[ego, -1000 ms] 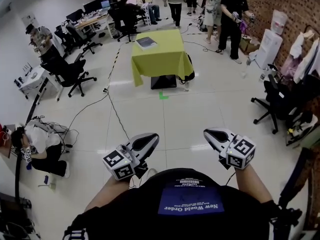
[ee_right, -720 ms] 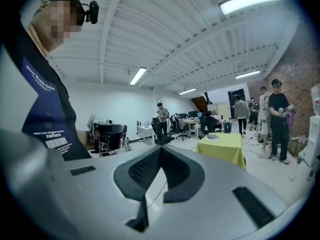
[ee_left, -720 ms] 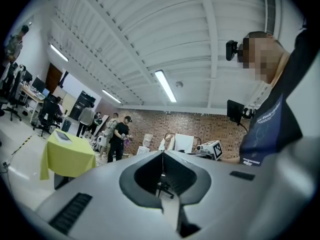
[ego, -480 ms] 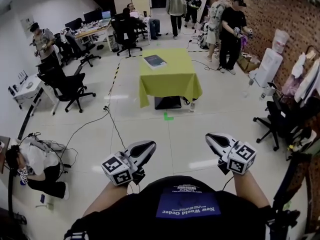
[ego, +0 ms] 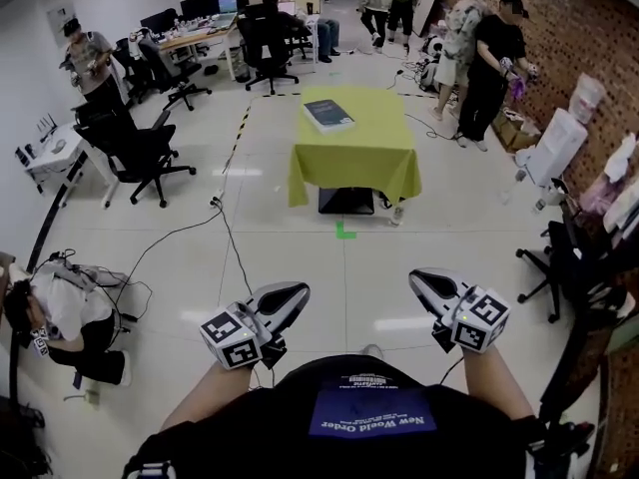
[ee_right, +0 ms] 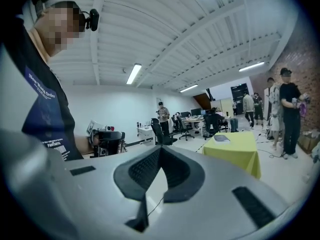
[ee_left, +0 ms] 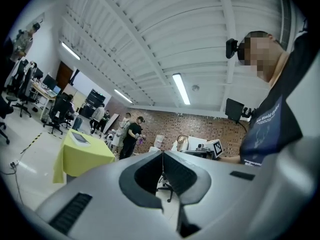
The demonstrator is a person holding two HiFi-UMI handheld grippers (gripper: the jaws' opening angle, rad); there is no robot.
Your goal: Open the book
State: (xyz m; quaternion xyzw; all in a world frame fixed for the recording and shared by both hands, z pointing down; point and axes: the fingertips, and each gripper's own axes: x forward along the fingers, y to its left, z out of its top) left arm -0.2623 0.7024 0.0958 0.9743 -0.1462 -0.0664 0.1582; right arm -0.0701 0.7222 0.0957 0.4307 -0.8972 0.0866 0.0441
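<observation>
While the book [ego: 328,115] lies well apart, left claw [ego: 300,290] and right claw [ego: 416,278] are clenched

One book [ego: 328,115], one yellow-draped table [ego: 371,140], and two grippers: left gripper [ego: 297,289], right gripper [ego: 417,276].

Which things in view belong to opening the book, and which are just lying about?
Job: book, closed, on the yellow-clothed table; left gripper and right gripper, both shut, empty.
Lying about: office chair, floor cable, green tape mark, bystanders.
</observation>
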